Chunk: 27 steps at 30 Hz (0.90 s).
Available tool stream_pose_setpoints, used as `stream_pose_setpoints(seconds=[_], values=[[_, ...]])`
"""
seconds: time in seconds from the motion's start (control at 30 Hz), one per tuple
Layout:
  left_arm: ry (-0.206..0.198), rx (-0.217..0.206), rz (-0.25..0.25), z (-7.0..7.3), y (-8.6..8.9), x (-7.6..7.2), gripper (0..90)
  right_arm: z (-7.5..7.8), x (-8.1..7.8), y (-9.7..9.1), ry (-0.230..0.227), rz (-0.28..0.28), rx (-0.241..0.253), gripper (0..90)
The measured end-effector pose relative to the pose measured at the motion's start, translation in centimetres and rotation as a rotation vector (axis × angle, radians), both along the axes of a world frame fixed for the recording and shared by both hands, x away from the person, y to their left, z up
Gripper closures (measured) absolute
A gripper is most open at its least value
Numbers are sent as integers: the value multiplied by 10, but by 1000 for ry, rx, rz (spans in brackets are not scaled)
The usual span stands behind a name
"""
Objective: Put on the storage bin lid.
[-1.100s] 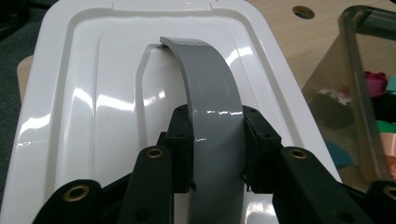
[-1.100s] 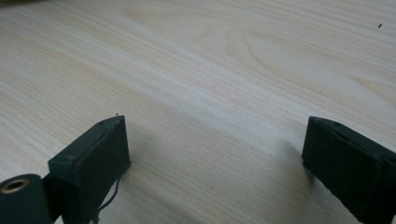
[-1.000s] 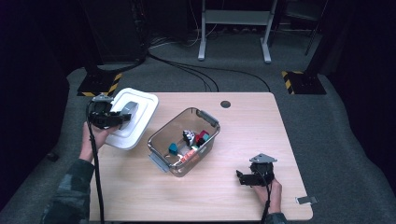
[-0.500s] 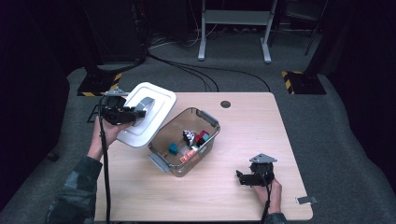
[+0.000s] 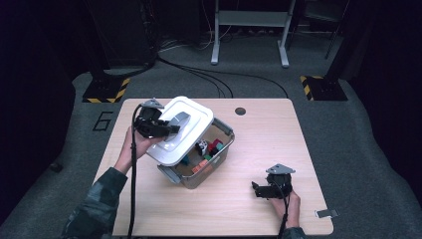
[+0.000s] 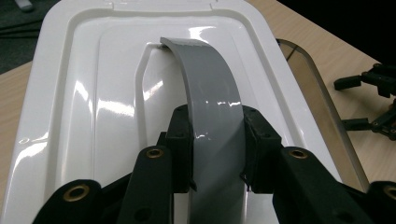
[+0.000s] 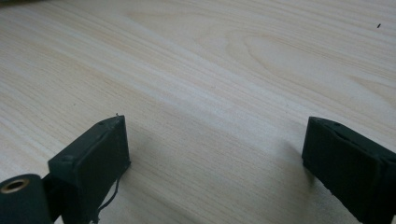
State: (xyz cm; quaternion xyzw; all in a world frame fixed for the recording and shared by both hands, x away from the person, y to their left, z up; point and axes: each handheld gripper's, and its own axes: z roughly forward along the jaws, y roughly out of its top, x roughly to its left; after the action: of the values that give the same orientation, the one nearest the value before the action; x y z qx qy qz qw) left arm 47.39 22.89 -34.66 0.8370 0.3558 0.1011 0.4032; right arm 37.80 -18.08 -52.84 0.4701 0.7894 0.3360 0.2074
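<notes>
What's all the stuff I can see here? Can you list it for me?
Table: one, light wood, centre of the high view.
Box: one, clear plastic with grey latches, mid-table, open at the right.
Lid: one, white with a grey handle, tilted over the box's left part.
Small items: several, red, teal, orange and white, inside the box.
Hole: one, dark, near the table's far edge.
Frame: one, grey metal, on the floor behind.
Left gripper: one, black, fingers clamped on the lid's handle.
Right gripper: one, black, fingers apart, low over bare table at the right.
</notes>
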Motion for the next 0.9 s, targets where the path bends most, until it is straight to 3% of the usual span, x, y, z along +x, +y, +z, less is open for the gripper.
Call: stream_pose_setpoints(seconds=[0.27,0.6,0.7,0.9], values=[[40,13,-66,-15,-29,-1,679,0,0,0,-1,-1,0,63],[68,14,-109,-27,-46,-3,678,0,0,0,-1,-1,0,63],[71,-4,-116,-30,-49,-4,678,0,0,0,-2,0,-1,63],[73,11,-131,-32,-53,-8,678,0,0,0,-2,0,-1,63]])
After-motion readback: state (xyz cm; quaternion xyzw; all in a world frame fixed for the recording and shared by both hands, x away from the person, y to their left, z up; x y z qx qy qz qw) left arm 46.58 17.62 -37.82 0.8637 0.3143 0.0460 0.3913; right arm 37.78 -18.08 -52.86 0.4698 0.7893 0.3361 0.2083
